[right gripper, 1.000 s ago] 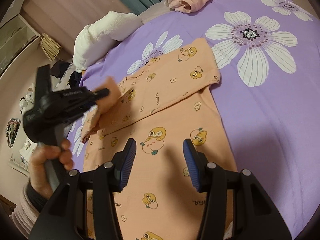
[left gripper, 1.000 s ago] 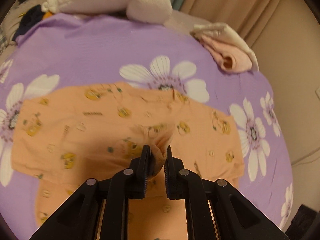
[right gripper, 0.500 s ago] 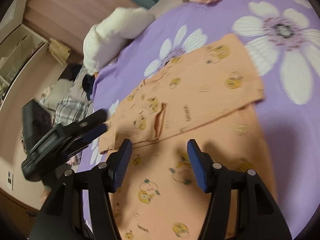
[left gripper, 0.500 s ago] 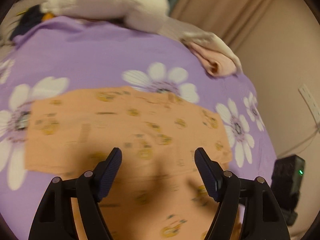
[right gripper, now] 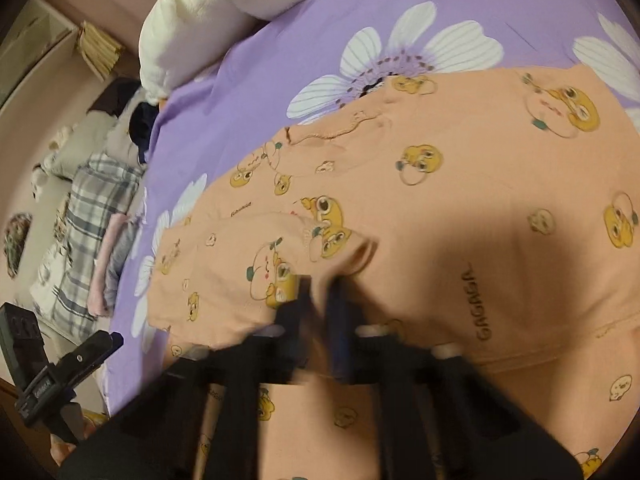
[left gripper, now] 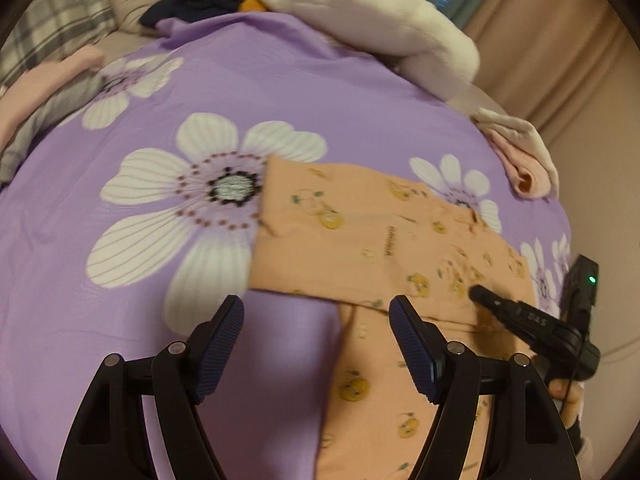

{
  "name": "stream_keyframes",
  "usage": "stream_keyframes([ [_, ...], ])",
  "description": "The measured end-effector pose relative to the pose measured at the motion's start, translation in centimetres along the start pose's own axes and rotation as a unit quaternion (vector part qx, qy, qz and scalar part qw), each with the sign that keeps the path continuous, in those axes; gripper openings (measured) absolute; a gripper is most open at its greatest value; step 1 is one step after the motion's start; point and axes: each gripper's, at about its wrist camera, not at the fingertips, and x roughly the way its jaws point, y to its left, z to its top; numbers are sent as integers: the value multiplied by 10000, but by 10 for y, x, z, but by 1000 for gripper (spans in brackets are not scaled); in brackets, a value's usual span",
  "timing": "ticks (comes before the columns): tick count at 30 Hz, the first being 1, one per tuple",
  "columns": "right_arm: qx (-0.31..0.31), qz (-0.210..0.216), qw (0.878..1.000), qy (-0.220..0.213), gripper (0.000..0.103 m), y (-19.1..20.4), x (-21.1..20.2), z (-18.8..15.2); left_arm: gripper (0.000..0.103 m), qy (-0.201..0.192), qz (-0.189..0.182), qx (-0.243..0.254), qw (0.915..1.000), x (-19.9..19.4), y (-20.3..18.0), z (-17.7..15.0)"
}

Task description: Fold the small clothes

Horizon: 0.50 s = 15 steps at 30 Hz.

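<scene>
An orange child's shirt with yellow duck prints (left gripper: 360, 232) lies flat on the purple flowered bedspread (left gripper: 200, 92), one sleeve folded across the body. My left gripper (left gripper: 316, 344) is open and empty, above the bedspread at the shirt's left edge. My right gripper (right gripper: 320, 296) is shut on a fold of the shirt (right gripper: 460, 184) near the folded sleeve's end; its tip also shows at the right of the left wrist view (left gripper: 500, 306).
A white pillow (left gripper: 360, 4) lies at the head of the bed. A folded pink and cream garment (left gripper: 524, 156) sits at the far right edge. Plaid and pink clothes (right gripper: 92, 216) are piled at the left. Curtains hang behind.
My left gripper let go of the sleeve, opened and swung left off the shirt. My right gripper moved down onto the shirt and closed on a fold of it.
</scene>
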Motion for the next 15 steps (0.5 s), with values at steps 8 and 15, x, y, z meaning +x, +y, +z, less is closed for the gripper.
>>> stream_keyframes([
  [8, -178, 340, 9927, -1147, 6, 9, -92, 24, 74, -127, -118, -66, 9998, -3, 5, 7],
  [15, -150, -468, 9948, -895, 10, -27, -95, 26, 74, -1, -193, 228, 9996, 18, -20, 15],
])
